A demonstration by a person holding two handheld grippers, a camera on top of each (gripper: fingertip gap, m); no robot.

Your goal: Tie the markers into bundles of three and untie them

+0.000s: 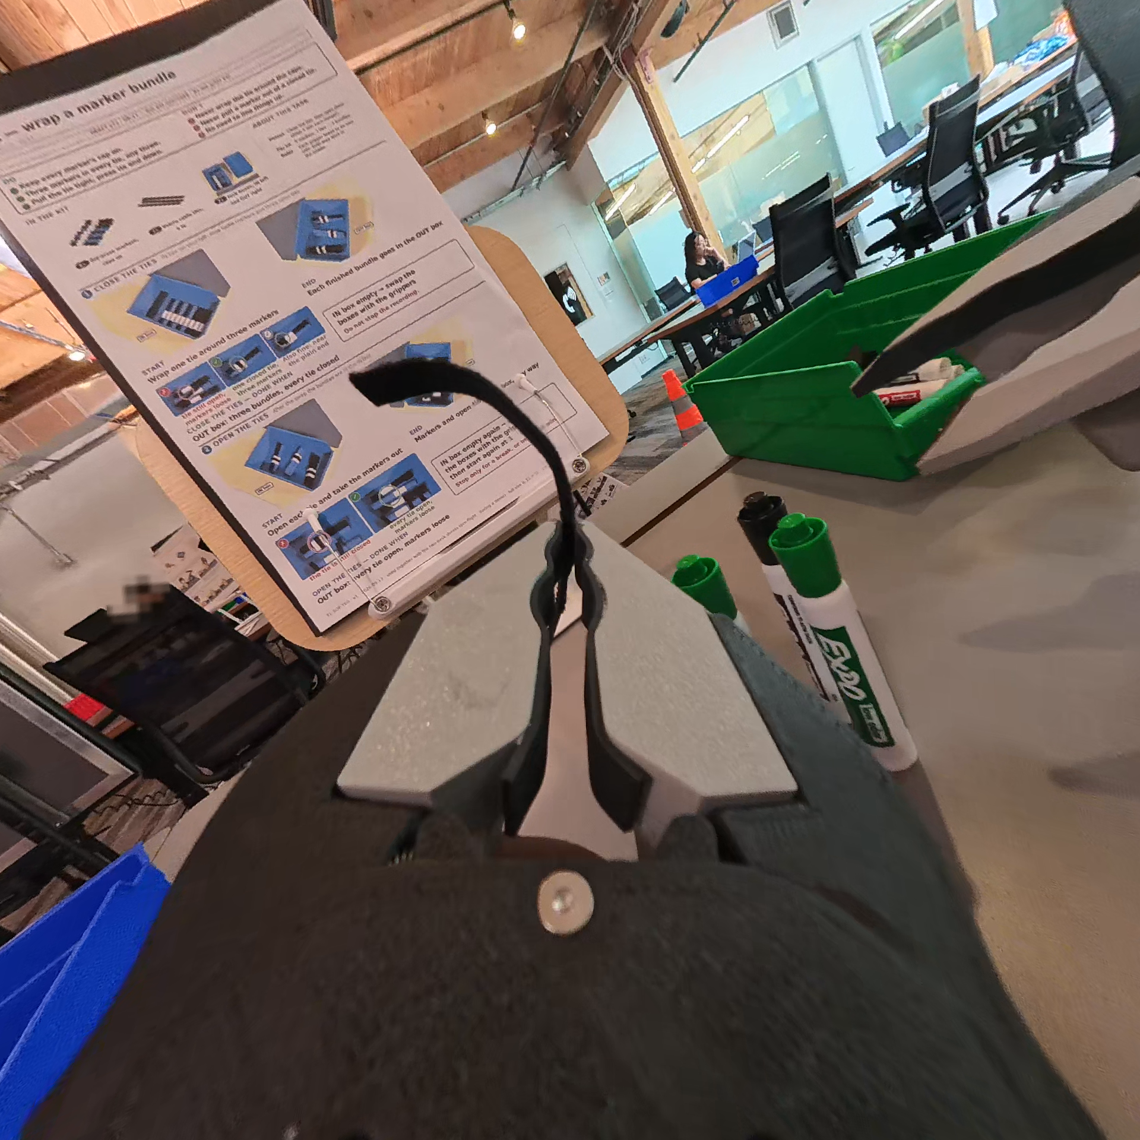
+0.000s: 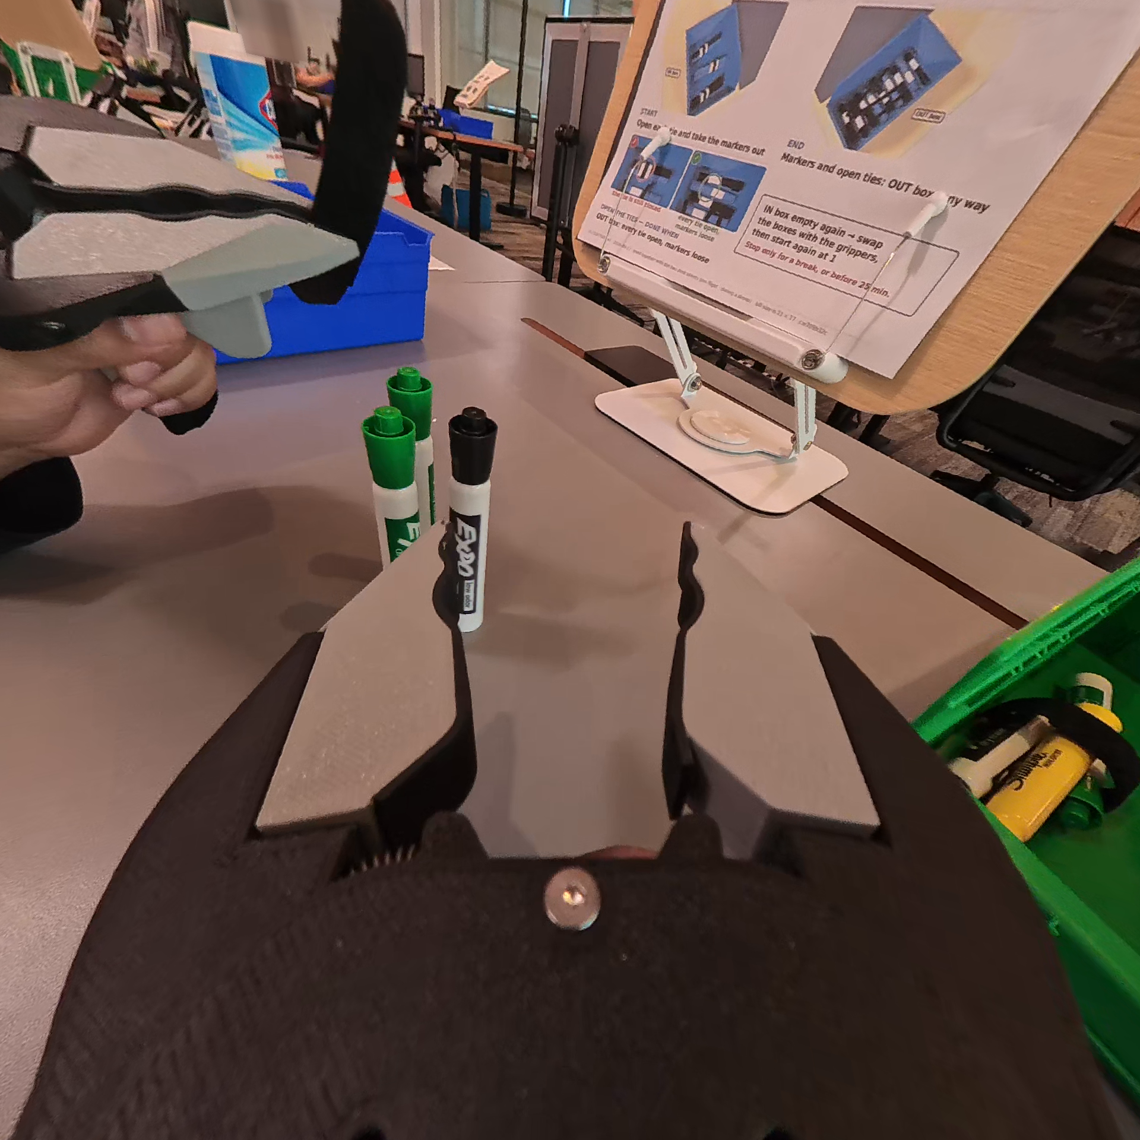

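My left gripper (image 1: pixel 566 555) is shut on a black hook-and-loop tie (image 1: pixel 493 401) that curls up and to the left above its fingertips. It also shows in the right wrist view (image 2: pixel 333 247), held in the air at the upper left with the tie (image 2: pixel 361 123) sticking up. Three markers stand upright on the grey table: two green-capped (image 2: pixel 395 481) (image 2: pixel 412 419) and one black-capped (image 2: pixel 472 493). In the left wrist view they stand to the right of my fingers: a green one (image 1: pixel 820 617), the black one (image 1: pixel 765 530), another green one (image 1: pixel 703 586). My right gripper (image 2: pixel 564 555) is open and empty, its left finger next to the black marker.
A green bin (image 1: pixel 802 419) with markers stands at the right; in the right wrist view its rim (image 2: pixel 1011 660) shows, with a tied bundle inside. A blue bin (image 2: pixel 364 296) stands at the left. An instruction sheet on a white stand (image 2: pixel 728 444) is behind the markers. The tips of one gripper are about 15 centimeters away from the tips of the other.
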